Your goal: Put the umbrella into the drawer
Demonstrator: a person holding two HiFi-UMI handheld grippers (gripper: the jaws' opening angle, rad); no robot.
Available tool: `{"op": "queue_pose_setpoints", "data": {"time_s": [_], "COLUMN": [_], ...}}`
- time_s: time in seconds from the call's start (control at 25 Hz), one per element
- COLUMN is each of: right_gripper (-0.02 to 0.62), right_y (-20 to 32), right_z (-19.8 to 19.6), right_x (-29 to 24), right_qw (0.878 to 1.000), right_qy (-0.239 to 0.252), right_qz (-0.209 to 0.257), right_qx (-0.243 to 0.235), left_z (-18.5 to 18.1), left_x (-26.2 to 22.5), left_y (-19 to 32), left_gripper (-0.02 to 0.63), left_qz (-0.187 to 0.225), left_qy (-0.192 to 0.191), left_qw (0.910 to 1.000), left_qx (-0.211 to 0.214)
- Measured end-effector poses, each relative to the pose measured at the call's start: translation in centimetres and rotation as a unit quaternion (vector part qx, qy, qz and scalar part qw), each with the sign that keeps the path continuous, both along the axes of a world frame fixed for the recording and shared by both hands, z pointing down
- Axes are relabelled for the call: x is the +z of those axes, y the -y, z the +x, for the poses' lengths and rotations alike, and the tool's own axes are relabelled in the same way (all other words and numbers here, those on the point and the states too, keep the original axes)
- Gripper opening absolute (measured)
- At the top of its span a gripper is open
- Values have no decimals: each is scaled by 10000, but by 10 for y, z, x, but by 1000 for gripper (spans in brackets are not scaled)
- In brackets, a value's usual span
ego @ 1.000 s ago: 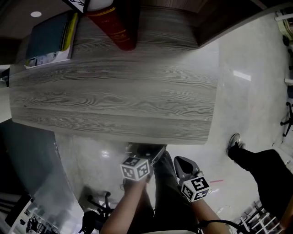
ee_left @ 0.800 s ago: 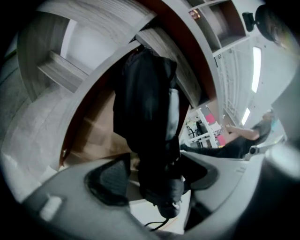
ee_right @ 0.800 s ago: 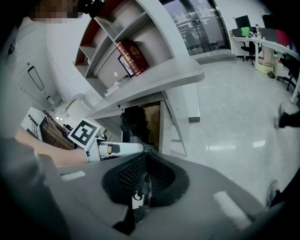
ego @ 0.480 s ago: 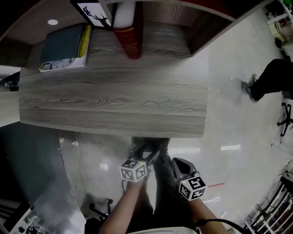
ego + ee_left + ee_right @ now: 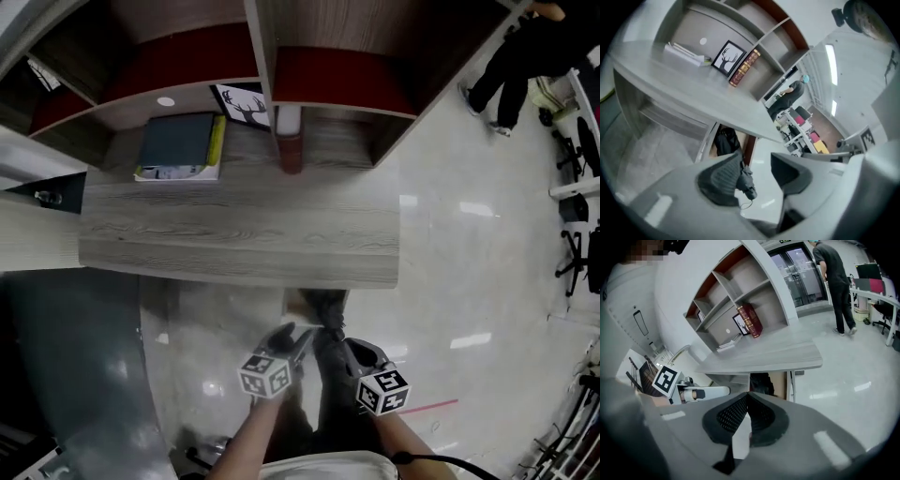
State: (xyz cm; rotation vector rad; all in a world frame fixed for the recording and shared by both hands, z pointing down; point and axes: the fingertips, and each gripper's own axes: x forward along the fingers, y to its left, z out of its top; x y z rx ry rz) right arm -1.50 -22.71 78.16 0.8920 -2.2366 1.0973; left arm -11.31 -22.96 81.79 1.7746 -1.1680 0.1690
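Both tools pull up and back from open drawer [image 5: 292,302], umbrella [image 5: 323,305] inside; left tool [image 5: 757,171] released, jaws just narrowing on nothing; right tool [image 5: 747,406] clenched empty. Risk: drawer left open, legs bump it

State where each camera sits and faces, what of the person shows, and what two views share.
Head view: on the person's head, looking steeply down at the grey wood-grain desk; forearms, left gripper and right gripper show.
Left gripper view: rides that gripper, facing the desk past jaws apart, just been closing, a small dark thing in the gap.
Right gripper view: rides that gripper, facing the desk over shut jaws.
Shared: thick red book in both gripper views.
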Motion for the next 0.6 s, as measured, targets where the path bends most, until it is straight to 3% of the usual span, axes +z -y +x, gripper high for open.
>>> {"op": "queue_pose_setpoints", "data": {"time_s": [0.16, 0.6], "right_gripper": [6, 5], "right_y": [-9, -60], "right_z": [-9, -20], "right_x": [-42, -137], "right_qw": [9999, 9985], "right_qy": [46, -22], "right_qz": [97, 542], "right_qx": [24, 97], "left_z": [-15, -48], "left_x": [-56, -179], "left_y": [-17, -75], "left_gripper": [128, 72], "left_qz": [245, 933], "left_qy": [186, 284], "left_qw": [9995, 9951], "left_qx": [-1, 174]}}
